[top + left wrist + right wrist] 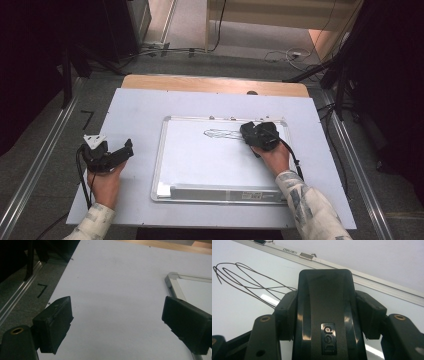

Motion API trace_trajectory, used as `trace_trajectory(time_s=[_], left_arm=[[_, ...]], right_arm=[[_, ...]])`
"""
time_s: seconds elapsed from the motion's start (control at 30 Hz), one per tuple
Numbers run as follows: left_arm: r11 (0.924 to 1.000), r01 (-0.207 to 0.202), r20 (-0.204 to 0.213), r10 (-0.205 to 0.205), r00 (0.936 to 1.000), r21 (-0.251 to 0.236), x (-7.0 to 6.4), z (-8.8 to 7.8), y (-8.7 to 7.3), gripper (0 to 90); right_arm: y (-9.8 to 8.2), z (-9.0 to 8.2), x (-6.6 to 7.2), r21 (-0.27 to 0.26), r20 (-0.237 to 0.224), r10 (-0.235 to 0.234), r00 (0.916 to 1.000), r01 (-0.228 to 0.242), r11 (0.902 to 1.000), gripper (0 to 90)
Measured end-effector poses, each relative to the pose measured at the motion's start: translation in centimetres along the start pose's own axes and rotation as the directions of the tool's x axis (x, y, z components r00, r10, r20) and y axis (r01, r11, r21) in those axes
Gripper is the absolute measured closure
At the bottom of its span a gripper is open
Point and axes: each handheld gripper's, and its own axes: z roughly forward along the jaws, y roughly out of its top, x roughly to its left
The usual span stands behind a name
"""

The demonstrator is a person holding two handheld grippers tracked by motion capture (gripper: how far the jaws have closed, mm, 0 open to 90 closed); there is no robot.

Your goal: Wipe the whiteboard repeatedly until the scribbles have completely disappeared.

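Observation:
A framed whiteboard [210,165] lies flat on the table, with a thin dark scribble [220,134] near its far edge. My right gripper [257,136] rests on the board just right of the scribble, shut on a black eraser [248,131]. In the right gripper view the eraser [325,322] sits between the jaws of the right gripper [327,300], with the scribble [244,282] to its left and the board's frame [367,277] beyond. My left gripper [126,149] is held left of the board. Its jaws stand wide open in the left gripper [117,322] view, over bare table, nothing between them.
A pale sheet [135,110] covers the table, with a wooden strip [210,84] showing at the far edge. The whiteboard's corner [175,281] lies right of the left gripper. Metal rails [40,165] run along both sides on the floor, and cables [280,54] lie beyond.

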Motion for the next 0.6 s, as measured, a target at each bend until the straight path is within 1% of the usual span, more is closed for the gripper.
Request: trace_trajectory(time_s=[0.23, 0.37, 0.6], left_arm=[[1.0, -0.001, 0.0, 0.001, 1.0, 0.0, 0.0, 0.0, 0.0, 10.1], [1.0, -0.002, 0.001, 0.002, 1.0, 0.001, -0.1, 0.0, 0.0, 10.2], [1.0, -0.001, 0.002, 0.001, 1.0, 0.001, -0.1, 0.1, 0.0, 10.2]], right_arm=[[0.0, 0.1, 0.2, 0.0, -0.006, -0.004, 1.0, 0.004, 1.0, 37.7], [0.2, 0.2, 0.7, 0.005, -0.014, -0.022, 0.9997, 0.022, 0.9997, 37.7], [0.5, 0.5, 1.4, 0.01, -0.018, -0.024, 0.9996, 0.024, 0.9997, 37.7]])
